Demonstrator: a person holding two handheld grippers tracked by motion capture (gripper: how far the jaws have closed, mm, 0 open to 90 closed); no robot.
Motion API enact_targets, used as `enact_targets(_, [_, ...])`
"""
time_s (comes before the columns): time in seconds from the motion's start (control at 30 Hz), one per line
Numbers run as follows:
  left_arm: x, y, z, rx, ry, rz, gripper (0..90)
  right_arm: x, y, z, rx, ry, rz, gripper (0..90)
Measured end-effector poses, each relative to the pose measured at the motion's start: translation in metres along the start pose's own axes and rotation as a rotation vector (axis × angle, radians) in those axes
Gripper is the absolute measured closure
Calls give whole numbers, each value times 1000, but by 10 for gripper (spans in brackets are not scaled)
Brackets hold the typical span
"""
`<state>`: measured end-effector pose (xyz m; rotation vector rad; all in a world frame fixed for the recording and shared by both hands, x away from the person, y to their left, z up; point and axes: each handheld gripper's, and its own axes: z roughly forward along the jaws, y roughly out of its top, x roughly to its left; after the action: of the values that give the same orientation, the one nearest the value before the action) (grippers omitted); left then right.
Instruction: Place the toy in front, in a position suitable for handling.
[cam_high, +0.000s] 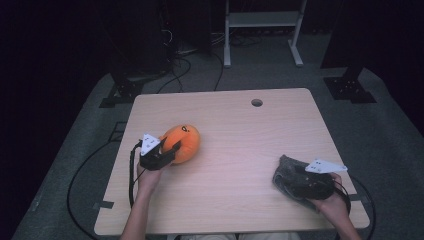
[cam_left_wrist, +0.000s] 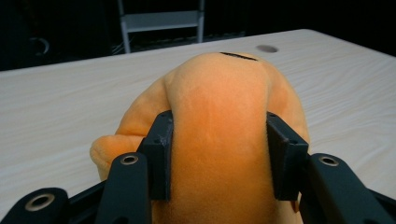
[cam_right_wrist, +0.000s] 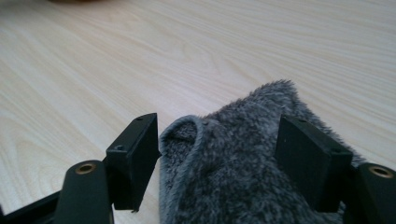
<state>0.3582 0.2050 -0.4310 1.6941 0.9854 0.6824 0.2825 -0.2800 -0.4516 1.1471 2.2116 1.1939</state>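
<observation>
High view, your bench (cam_high: 235, 150). Item one: orange plush toy (cam_high: 182, 144), left half of the bench, clamped between the jaws of your left gripper (cam_high: 167, 151), pads sunk into its sides. Item two: grey fuzzy cloth (cam_high: 289, 172), near the right edge, lying between the parted jaws of your right gripper (cam_high: 295, 181), pads not pressing.

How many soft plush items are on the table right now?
2. The orange plush toy sits at the table's left side, squeezed in the left tool. The grey furry item lies near the right front edge, between the right tool's jaws. Nothing suggests others are hidden.
</observation>
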Motion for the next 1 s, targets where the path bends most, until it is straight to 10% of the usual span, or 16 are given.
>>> enact_targets(0.57, [-134, 21, 28, 13, -362, 201, 511, -26, -4, -3, -11, -54, 84, 340])
enact_targets(1.0, [-147, 1, 39, 81, -415, 226, 429, -31, 2, 29, 146, -93, 54, 415])
